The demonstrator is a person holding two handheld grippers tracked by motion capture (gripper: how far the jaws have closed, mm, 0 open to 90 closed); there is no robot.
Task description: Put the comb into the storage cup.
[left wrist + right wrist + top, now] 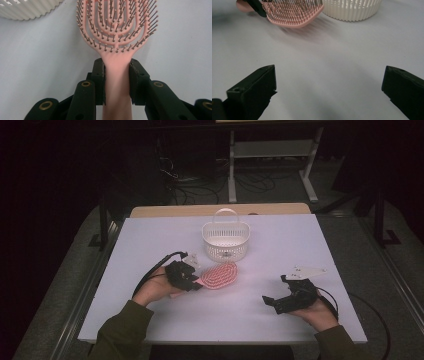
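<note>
- Left gripper (192, 281): clenched on the handle of the pink hairbrush (218, 275). In the left gripper view the two black jaws press the handle (117, 75) from either side, just below the point where it widens into the head.
- Hairbrush: lies low over the white counter (260, 245), left of centre, bristles upward. Its long axis runs straight out from the left gripper, handle toward the hand, head pointing away and to the right in the high view.
- White basket (226, 240): stands upright beyond the brush head, handle raised; the head ends just short of its near wall. Judged from this layout, the coming move is a lift and carry along the brush's own axis, up over the rim.
- Right gripper (280, 301): released and holding nothing, jaws standing wide apart, resting near the counter's right front, well apart from the brush. The left hand is plainly the nearer to both brush and basket.
- Differences between views: the left gripper view alone settles the grip and shows the bristle rows (117, 22); the right gripper view shows the brush head (294, 12) side-on, seemingly raised a little off the counter, with the basket (352, 10) close behind it; the high view alone gives the whole layout of both hands.
</note>
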